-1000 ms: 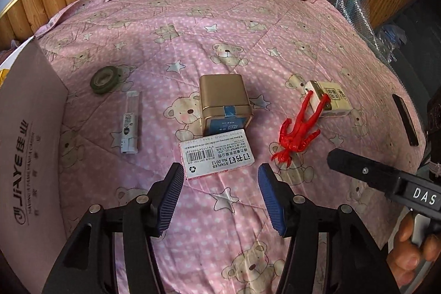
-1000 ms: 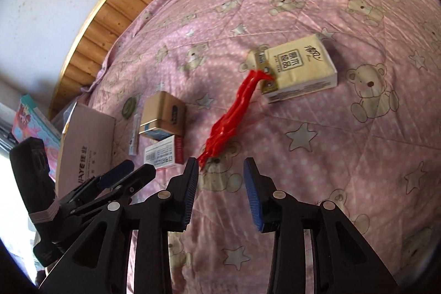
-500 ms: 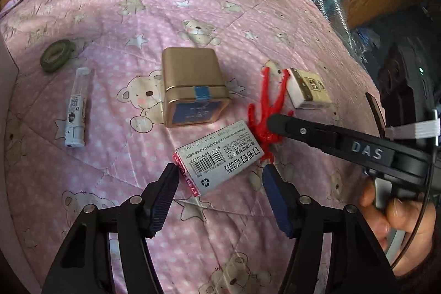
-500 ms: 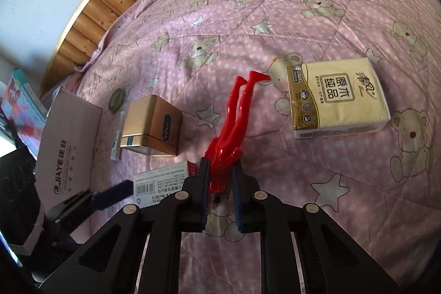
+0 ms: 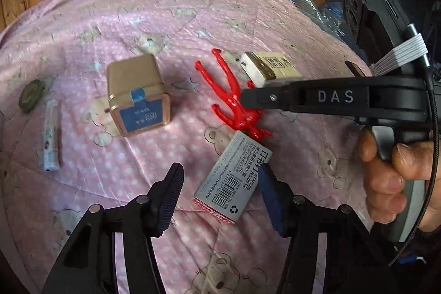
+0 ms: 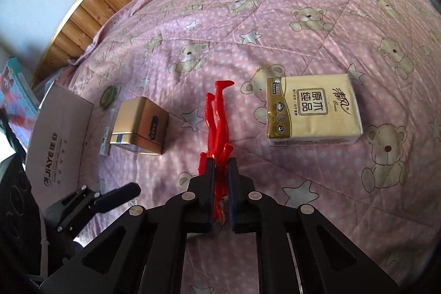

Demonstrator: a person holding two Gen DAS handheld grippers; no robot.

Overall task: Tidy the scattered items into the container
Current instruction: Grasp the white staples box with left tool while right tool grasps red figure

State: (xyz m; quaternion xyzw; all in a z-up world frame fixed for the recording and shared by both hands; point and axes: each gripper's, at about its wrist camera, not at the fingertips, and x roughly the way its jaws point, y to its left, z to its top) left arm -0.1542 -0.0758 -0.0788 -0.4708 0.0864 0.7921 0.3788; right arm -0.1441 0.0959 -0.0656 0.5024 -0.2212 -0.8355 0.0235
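With the right claw clamped on the red figure and the left claw spread around the staple box, lift each straight up — then carry both to the cardboard box left of the gold tin.

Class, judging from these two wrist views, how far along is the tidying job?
Nothing shows as packed yet. In hand: right gripper shut on the red figure; left gripper open around the staples box. Left on the quilt: gold tin, tissue pack, tape roll, white tube.
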